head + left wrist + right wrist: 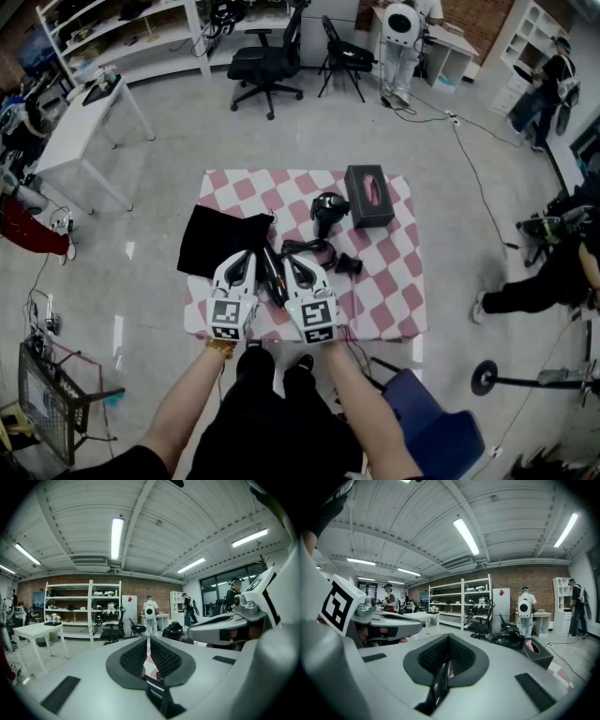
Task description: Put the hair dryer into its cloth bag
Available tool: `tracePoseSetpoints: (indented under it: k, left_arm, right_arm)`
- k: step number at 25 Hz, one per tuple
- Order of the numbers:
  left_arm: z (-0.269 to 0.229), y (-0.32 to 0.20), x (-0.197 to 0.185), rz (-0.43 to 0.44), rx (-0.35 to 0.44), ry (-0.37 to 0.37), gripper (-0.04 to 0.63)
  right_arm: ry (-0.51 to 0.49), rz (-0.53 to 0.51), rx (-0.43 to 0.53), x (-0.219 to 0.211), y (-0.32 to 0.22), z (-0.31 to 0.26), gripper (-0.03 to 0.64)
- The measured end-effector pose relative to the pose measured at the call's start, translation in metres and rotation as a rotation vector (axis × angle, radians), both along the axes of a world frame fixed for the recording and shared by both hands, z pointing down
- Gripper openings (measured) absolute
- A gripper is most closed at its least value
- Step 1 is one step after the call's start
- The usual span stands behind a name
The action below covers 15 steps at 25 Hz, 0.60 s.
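The black hair dryer lies in the middle of a pink-and-white checked table. Its cord curls toward me and ends near a black plug. The black cloth bag lies flat on the table's left part. Side by side over the near half of the table, my left gripper and right gripper are both shut and hold nothing. A stretch of black cord runs between them. The left gripper is by the bag's near right corner. The right gripper looks past the dryer.
A black tissue box stands right of the dryer at the table's far side. A blue chair is close at my right, a wire basket at my left. Office chairs, a white desk, floor cables and people ring the room.
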<state>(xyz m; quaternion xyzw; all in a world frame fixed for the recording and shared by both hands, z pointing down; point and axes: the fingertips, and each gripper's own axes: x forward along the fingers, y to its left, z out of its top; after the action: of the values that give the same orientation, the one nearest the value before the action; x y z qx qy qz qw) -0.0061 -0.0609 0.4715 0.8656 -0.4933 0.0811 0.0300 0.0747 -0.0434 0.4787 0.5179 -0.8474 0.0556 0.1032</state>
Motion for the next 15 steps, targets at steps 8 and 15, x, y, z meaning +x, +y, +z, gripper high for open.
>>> tracePoseSetpoints:
  k: [8,15]
  left_arm:
    - [0.081,-0.043,0.0,0.078,-0.208,-0.071,0.148]
    - [0.146,-0.071,0.004,0.09,-0.37,-0.127,0.198]
  right_arm:
    - [0.047,-0.028,-0.009,-0.007,-0.013,0.02,0.018]
    - [0.107,-0.036,-0.034,-0.01,-0.028,0.046,0.037]
